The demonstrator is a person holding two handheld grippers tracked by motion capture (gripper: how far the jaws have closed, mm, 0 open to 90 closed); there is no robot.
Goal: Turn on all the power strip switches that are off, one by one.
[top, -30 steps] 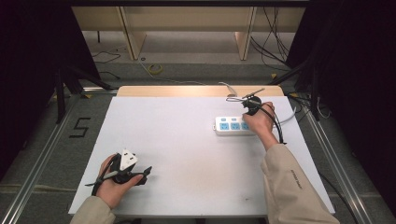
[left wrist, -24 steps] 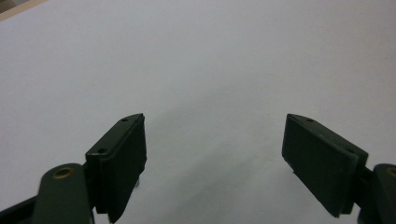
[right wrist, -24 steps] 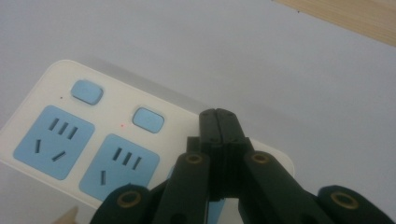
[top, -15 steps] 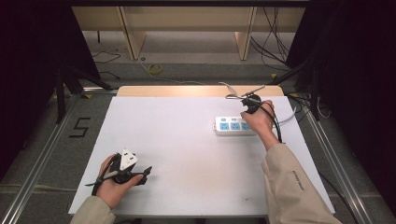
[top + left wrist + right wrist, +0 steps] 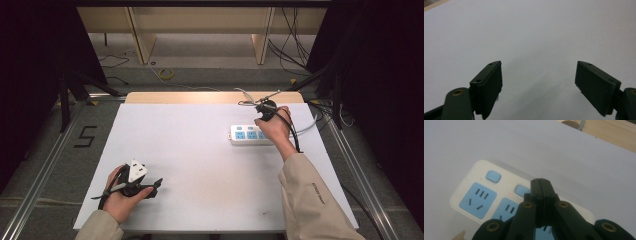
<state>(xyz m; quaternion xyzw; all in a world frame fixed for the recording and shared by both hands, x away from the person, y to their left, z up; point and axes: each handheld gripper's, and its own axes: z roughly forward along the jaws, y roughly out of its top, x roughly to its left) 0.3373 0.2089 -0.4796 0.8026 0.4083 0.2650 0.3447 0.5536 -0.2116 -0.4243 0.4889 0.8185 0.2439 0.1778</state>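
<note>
Right gripper (image 5: 540,185): we held its jaws pressed together, nothing between them, tips poised over the power strip (image 5: 484,195), probably to press a blue switch button (image 5: 522,190), which lay just at 10 o'clock of the tips. Left gripper (image 5: 537,82): we rested it wide apart at 7 o'clock on the white table (image 5: 200,150), well apart from the strip, apparently idle.

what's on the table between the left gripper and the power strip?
Nothing: in the high view, bare white table runs from the left gripper to the power strip. The left gripper view shows blank tabletop past its open fingers.
</note>
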